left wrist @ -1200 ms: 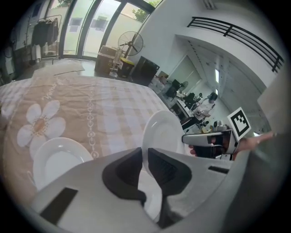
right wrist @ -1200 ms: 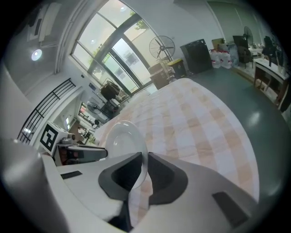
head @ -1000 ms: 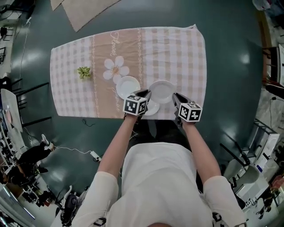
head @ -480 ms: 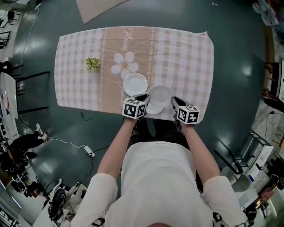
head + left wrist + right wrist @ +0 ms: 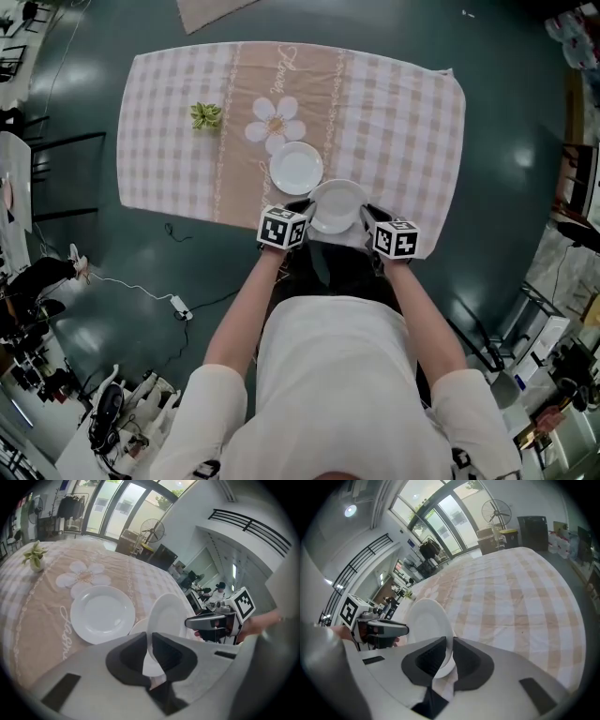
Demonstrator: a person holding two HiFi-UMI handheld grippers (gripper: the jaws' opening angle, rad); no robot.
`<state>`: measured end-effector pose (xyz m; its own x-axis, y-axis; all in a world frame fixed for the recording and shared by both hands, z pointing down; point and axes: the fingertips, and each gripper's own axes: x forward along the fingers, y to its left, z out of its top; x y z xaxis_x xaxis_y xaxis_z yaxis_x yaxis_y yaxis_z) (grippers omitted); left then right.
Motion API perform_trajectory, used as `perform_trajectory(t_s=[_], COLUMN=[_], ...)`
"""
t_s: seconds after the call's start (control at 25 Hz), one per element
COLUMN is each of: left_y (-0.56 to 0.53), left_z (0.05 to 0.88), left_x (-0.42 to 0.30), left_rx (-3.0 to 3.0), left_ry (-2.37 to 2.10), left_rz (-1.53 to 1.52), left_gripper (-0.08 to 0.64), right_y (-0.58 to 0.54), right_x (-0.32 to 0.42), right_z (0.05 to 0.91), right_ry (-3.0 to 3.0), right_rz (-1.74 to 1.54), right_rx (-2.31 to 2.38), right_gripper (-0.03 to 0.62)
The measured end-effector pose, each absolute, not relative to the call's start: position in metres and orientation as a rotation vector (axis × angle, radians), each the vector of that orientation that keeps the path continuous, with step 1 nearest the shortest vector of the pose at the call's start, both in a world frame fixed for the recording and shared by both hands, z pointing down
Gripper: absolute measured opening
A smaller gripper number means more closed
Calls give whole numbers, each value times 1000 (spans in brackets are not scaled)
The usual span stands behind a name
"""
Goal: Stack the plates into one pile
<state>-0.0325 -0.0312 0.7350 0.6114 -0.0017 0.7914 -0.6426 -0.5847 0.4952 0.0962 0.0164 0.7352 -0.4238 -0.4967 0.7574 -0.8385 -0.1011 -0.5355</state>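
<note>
My left gripper (image 5: 302,206) and right gripper (image 5: 368,214) fingers pinch opposite rims of the held plate (image 5: 337,199). Small plate (image 5: 138,626) sits just beneath, far plate (image 5: 296,167) beyond-left, nearer my left.

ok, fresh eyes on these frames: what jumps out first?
A white plate at the near edge of the checked tablecloth, pinched by its rim from both sides: the left gripper and right gripper are each shut on it. Just beyond it a second white plate lies flat on the cloth below the printed flower. A small plant stands further left.
</note>
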Motion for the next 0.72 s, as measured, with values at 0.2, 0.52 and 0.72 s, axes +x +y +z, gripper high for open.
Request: perform_trajectory(t_s=[0.2,0.52,0.72], left_y=[-25,-14,-9], left_z=[744,765,776], left_x=[-45,-56,-59], left_rx=[1981,1926,1906], left_ry=[-507,-506,-494], left_rz=[989,989,995], left_gripper=[43,43,44], right_y=[22,29,29], right_x=[84,74,72], right_z=[744,759,768], right_ry=[-1854,-1832,-1836], right_rz=[1532,1528,1470], right_rx=[1413,1359,1324], right_gripper=[61,61,64])
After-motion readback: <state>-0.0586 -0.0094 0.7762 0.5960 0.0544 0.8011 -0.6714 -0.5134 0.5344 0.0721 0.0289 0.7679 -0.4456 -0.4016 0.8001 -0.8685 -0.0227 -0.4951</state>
